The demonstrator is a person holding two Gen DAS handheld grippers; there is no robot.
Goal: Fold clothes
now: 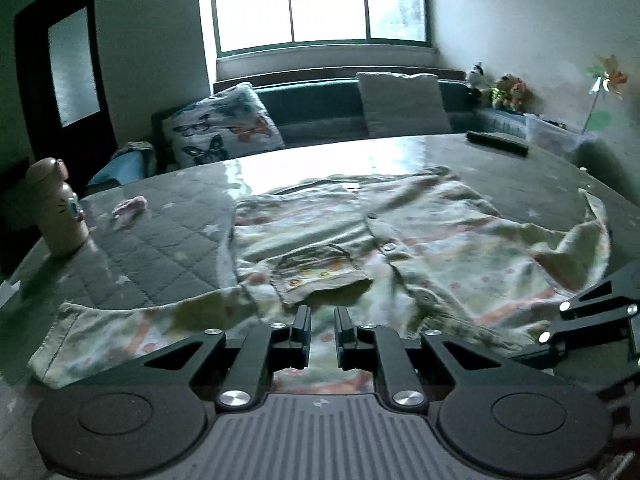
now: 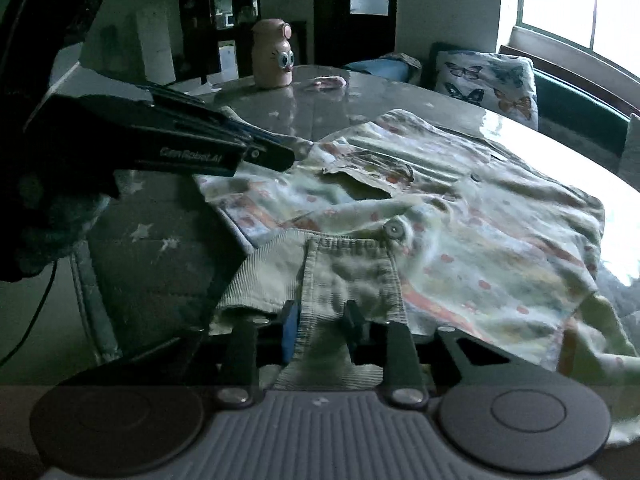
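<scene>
Light source: bright multi-pane window (image 1: 320,0) at 12 o'clock in the left wrist view, at 2 o'clock in the right wrist view; panes blown out white.
Overall level: dim room, greenish-blue cast, dark corners.
Glare: white sheen on the glossy grey quilted-pattern table (image 1: 256,168) below the window; another bright patch at 3 o'clock in the right wrist view.
Shadows: the black plastic left gripper (image 2: 280,156) at 9 o'clock in the right wrist view reads almost as a silhouette.
Blur: the pale floral button-up shirt (image 1: 440,240) is soft and smeared, its print unclear.
Distortion: fisheye bending; table edge and window frame curve, black vignette at the corners.
</scene>
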